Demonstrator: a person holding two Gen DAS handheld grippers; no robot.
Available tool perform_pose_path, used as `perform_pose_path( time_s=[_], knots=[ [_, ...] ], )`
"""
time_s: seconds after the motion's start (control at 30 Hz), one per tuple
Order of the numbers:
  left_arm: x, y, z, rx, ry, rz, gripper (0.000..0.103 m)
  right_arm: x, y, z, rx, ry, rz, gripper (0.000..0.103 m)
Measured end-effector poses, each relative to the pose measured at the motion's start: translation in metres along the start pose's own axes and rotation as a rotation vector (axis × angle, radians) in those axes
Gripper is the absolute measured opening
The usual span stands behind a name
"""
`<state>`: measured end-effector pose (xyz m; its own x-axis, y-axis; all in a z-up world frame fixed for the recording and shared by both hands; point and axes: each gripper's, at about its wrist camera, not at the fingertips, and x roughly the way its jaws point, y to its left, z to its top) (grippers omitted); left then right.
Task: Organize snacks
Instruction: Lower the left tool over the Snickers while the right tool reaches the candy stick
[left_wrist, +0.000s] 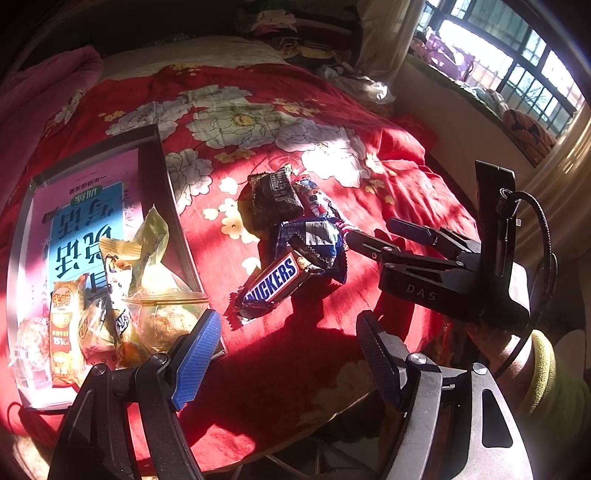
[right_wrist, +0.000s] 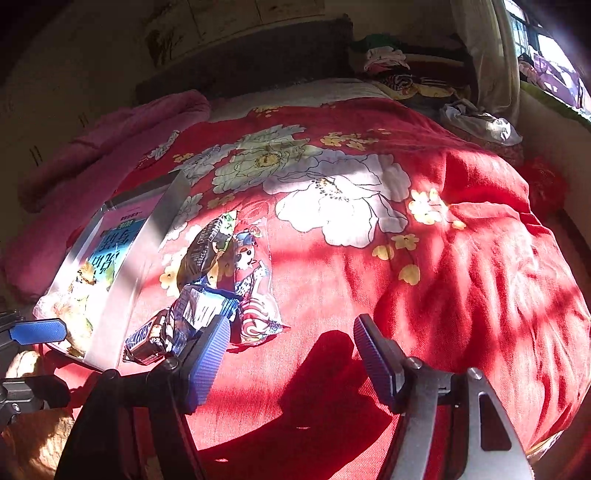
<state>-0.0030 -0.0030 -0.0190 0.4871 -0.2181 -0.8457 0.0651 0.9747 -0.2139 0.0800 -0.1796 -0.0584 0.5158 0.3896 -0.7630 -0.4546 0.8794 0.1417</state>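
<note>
A Snickers bar (left_wrist: 275, 286) lies on the red floral bedspread (left_wrist: 295, 350) beside a blue wrapper (left_wrist: 314, 240), a black packet (left_wrist: 275, 201) and a cartoon-print bag (right_wrist: 253, 280). A clear tray (left_wrist: 168, 199) at the left holds several snack packets (left_wrist: 110, 306) over a pink and blue sheet. My left gripper (left_wrist: 284, 354) is open and empty, just in front of the Snickers bar. My right gripper (right_wrist: 291, 358) is open and empty over bare bedspread; it also shows in the left wrist view (left_wrist: 373, 236), right of the blue wrapper.
A pink blanket (right_wrist: 110, 140) lies beyond the tray. Piled clothes (right_wrist: 391, 62) sit at the bed's far end. A curtain and window (left_wrist: 517, 66) are at the right. The bedspread drops away at the near edge.
</note>
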Motion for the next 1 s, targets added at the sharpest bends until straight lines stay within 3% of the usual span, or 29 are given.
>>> perform_pose_path(
  time_s=[0.23,0.47,0.67,0.87,1.0],
  knots=[
    [0.007,0.000,0.001,-0.004,0.011,-0.002,0.077,0.013,0.008,-0.001,-0.073,0.019,-0.018,0.067],
    [0.013,-0.002,0.007,0.001,0.014,0.008,0.077,0.029,0.022,0.003,-0.178,0.019,-0.028,0.053],
    [0.020,-0.003,0.015,0.013,0.025,0.025,0.077,0.039,0.022,0.007,-0.219,0.013,-0.025,0.049],
    [0.030,-0.007,0.022,0.052,0.042,0.052,0.077,0.039,0.011,0.011,-0.175,0.008,-0.009,0.034],
    [0.038,-0.010,0.026,0.083,0.062,0.057,0.077,0.034,-0.002,0.012,-0.107,0.001,0.042,0.034]
  ],
)
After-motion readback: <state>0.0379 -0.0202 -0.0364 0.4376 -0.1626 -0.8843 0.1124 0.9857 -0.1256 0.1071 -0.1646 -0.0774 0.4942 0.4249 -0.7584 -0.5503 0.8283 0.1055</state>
